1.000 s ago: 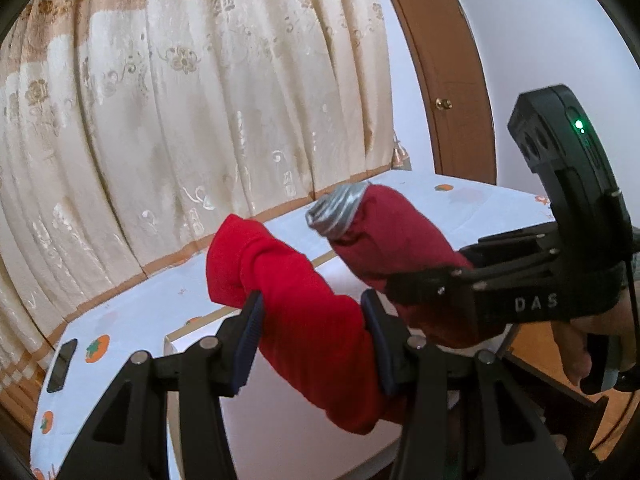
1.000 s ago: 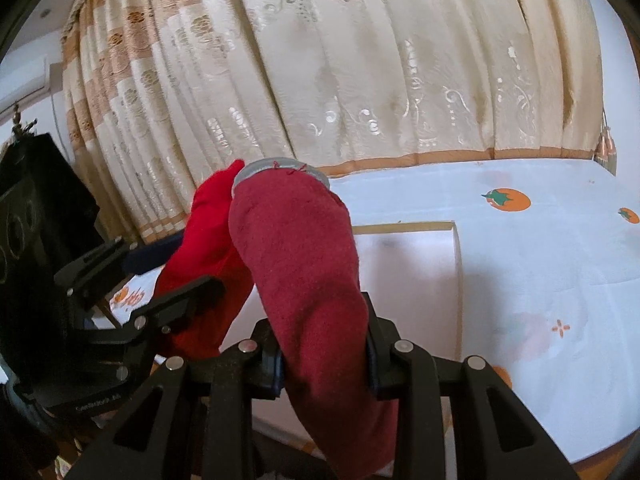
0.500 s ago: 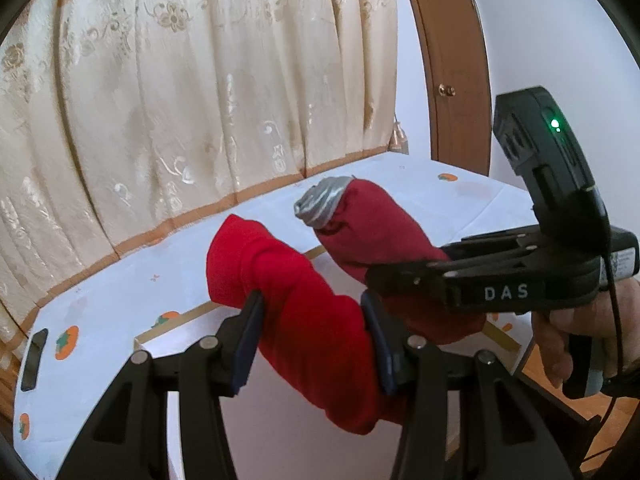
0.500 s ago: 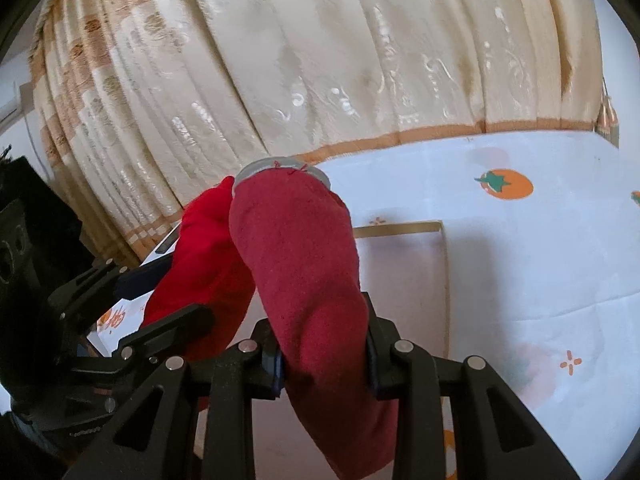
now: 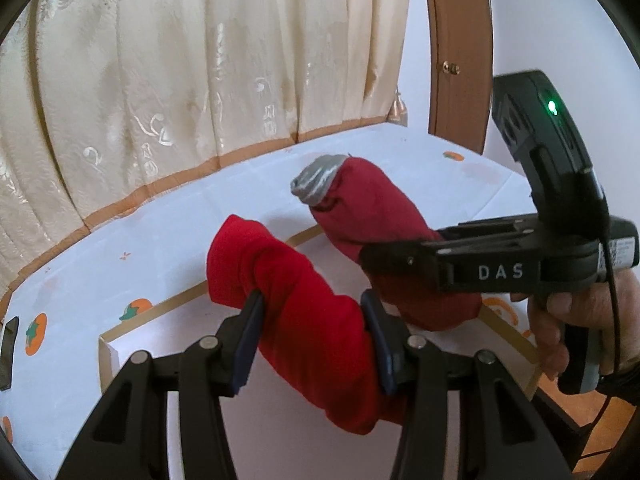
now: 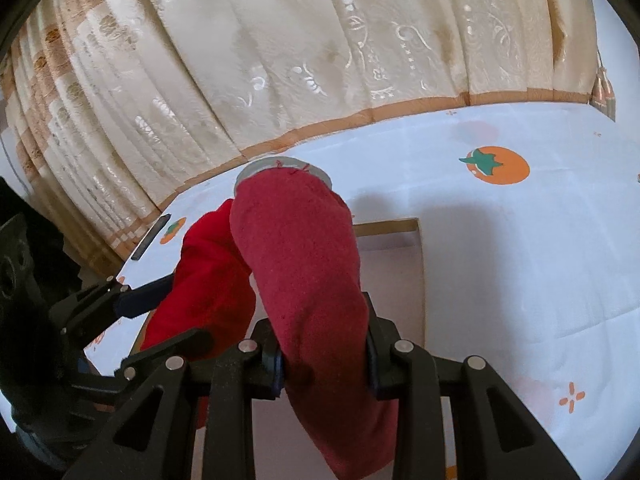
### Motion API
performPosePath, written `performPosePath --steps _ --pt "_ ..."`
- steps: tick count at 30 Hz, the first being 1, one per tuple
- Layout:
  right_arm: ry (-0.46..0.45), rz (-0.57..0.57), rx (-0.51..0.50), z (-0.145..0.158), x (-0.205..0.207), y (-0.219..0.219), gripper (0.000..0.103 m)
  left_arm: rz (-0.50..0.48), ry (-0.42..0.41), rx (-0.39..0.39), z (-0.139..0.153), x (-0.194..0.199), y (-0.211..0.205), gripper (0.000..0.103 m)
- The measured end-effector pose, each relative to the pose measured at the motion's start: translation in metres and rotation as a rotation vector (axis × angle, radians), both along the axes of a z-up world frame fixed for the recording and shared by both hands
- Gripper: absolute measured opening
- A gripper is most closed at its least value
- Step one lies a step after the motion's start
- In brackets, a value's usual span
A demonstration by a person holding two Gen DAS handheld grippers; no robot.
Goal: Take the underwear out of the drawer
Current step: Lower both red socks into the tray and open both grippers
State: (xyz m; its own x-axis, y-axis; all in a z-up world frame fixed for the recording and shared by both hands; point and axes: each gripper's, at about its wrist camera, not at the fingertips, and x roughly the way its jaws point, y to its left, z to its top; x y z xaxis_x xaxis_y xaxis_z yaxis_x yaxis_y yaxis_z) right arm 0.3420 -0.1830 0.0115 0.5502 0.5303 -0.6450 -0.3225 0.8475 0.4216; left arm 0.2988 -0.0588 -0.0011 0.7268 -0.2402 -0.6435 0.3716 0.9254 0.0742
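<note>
My left gripper (image 5: 310, 308) is shut on a bright red rolled underwear (image 5: 288, 276), its pads pressing both sides of the roll. In the right wrist view my right gripper (image 6: 324, 360) is shut on a darker red roll (image 6: 296, 248) with a grey waistband at its far end. The two rolls are held in the air side by side, close together, above a white open box with a gold rim (image 5: 160, 308). The right gripper (image 5: 404, 258) crosses the left wrist view from the right, held by a person's hand (image 5: 560, 312). The left gripper (image 6: 164, 320) shows at the lower left of the right wrist view.
A white cloth with orange fruit prints (image 6: 520, 260) covers the surface under the box. A cream patterned curtain (image 5: 180, 80) hangs behind it. A brown door (image 5: 456, 60) stands at the far right. A flat dark object (image 6: 150, 238) lies on the cloth near the curtain.
Both grippers have moved sideways and a little lower with their rolls still gripped. The views now take in more of the white cloth and box, less of the curtain.
</note>
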Motion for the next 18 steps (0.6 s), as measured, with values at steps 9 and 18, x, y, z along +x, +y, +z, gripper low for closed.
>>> performPosePath --steps 9,18 --pt "0.057 -0.012 -0.046 -0.007 0.019 0.007 0.033 -0.005 0.067 -0.005 -0.013 0.023 0.000 0.048" --pt "0.089 -0.015 -0.076 -0.014 0.029 0.009 0.033 -0.014 0.082 0.013 -0.019 0.036 -0.004 0.049"
